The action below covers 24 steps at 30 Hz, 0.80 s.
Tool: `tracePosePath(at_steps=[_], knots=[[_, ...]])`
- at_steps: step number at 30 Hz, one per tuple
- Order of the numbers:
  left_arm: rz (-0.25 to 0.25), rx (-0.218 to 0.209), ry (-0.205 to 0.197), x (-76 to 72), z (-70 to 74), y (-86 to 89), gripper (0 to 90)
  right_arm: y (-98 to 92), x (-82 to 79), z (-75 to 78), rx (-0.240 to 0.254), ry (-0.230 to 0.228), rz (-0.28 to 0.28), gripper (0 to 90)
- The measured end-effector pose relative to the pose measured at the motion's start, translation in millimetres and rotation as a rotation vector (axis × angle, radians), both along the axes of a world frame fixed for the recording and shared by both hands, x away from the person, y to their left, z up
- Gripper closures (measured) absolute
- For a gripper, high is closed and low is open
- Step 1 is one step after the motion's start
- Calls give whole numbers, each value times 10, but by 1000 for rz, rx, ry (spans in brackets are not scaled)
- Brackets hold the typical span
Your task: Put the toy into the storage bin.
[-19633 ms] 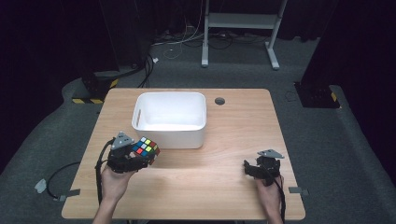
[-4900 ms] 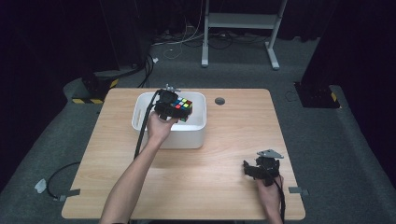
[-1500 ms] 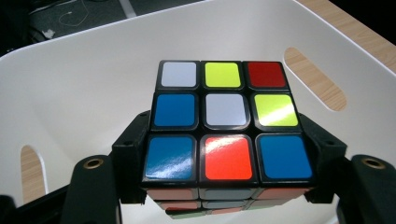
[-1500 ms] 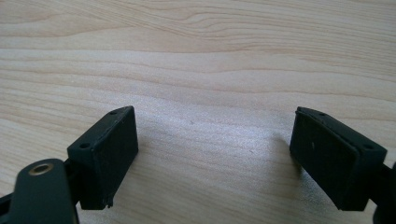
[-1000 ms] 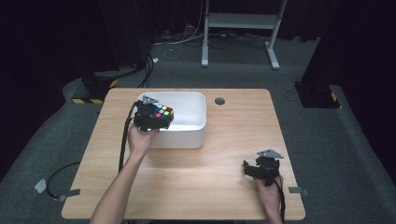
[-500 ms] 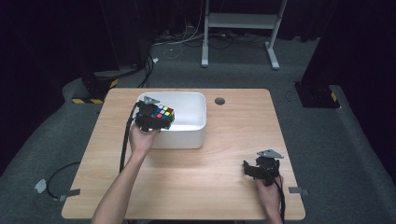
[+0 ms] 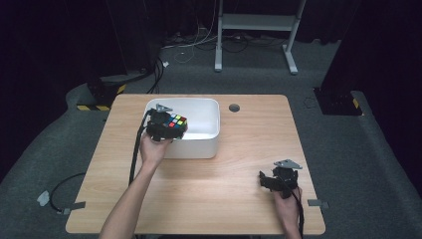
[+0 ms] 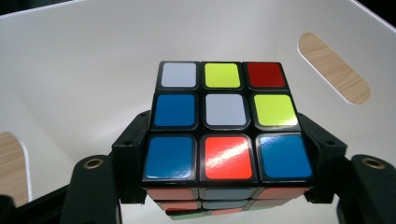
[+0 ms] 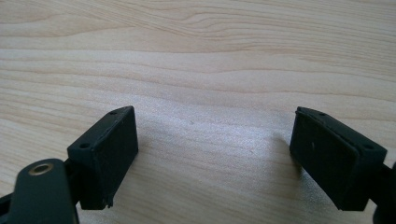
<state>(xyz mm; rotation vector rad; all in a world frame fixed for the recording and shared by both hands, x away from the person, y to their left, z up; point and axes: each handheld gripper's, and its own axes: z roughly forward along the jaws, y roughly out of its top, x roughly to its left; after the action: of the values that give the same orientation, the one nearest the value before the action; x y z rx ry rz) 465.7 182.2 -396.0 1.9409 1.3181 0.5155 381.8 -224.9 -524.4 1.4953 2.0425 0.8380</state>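
- Left gripper point(image 7: 168, 128), upper left of centre in the high view, pinched a puzzle cube point(image 7: 173, 122) between its jaws; jaws pressed on the cube's two sides, clear in the left gripper view point(image 8: 227, 135).
- Cube sat over the near left part of the white bin point(image 7: 208, 142), above the rim or just inside; depth hard to tell from above. In the left gripper view the bin walls point(image 8: 84, 56) stood behind and around the cube, so it looked to be inside the opening, not yet on the floor.
- Right gripper point(image 7: 279, 180), lower right of the high view, rested on the wooden table point(image 7: 239, 169), well apart from the bin; jaws spread with nothing between them, bare wood under them point(image 9: 212, 135).
- Step in hand, by my read: placing the cube into the bin, carry done, release not yet done.
- Next move probably called for lowering the cube toward the bin floor, then spreading the left jaws and lifting clear without catching the rim.
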Motion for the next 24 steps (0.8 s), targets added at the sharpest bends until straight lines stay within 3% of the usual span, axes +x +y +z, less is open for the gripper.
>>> tracePosePath(at_steps=[16,24], knots=[[-15,5,22,8,-24,-20,328,0,0,0,0,0,0,151],[-21,-12,-11,-32,35,-10,342,1,0,0,0,0,2,151]])
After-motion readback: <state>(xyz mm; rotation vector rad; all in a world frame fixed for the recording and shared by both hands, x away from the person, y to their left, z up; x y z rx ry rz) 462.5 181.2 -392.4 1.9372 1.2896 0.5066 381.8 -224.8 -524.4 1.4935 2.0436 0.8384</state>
